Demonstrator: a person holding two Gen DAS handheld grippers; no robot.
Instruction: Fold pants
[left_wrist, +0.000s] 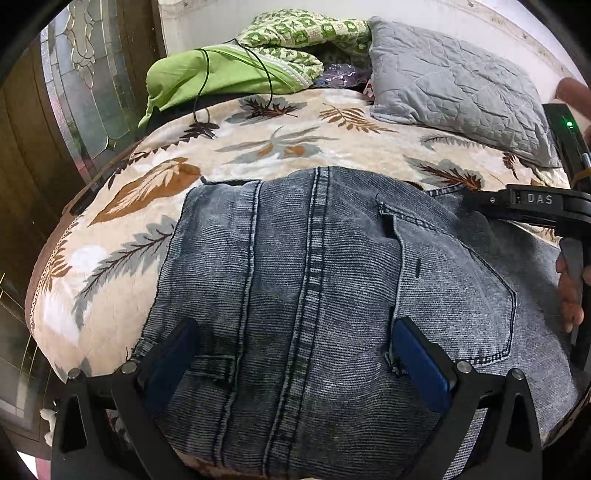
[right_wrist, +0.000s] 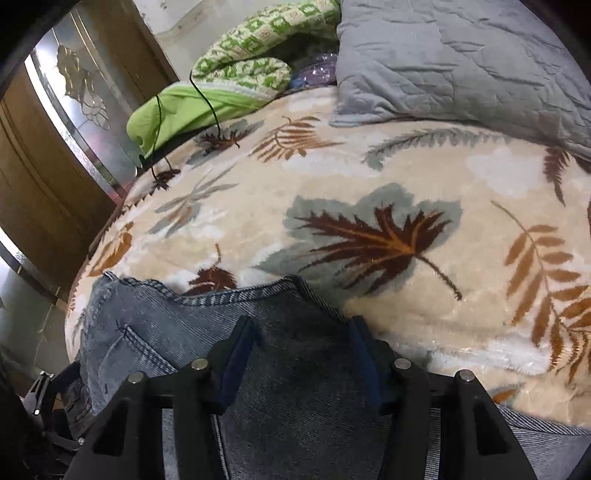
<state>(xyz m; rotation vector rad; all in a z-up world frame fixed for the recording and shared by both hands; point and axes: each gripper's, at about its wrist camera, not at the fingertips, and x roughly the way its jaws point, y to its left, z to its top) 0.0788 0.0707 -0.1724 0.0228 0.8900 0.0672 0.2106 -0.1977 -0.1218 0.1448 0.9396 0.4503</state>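
Observation:
Grey-blue jeans (left_wrist: 314, 277) lie folded on the bed, seat side up, with a back pocket showing. My left gripper (left_wrist: 299, 343) hangs just over them near the waistband, its blue pads (left_wrist: 173, 362) spread wide on either side of the centre seam and gripping nothing. My right gripper (right_wrist: 303, 336) is open over the far right edge of the jeans (right_wrist: 147, 332); denim lies under the gap, but the pads do not press it. In the left wrist view a black finger (left_wrist: 517, 201) of the right gripper and a hand (left_wrist: 569, 295) show at the right edge.
The bed carries a beige leaf-print blanket (left_wrist: 258, 147). At its far side are a grey quilted pillow (left_wrist: 454, 81), a green cloth (left_wrist: 207, 74), a green patterned quilt (left_wrist: 295, 33) and a black cable (left_wrist: 201, 92). A wooden door with a glass panel (left_wrist: 85, 74) stands beyond the bed's left edge.

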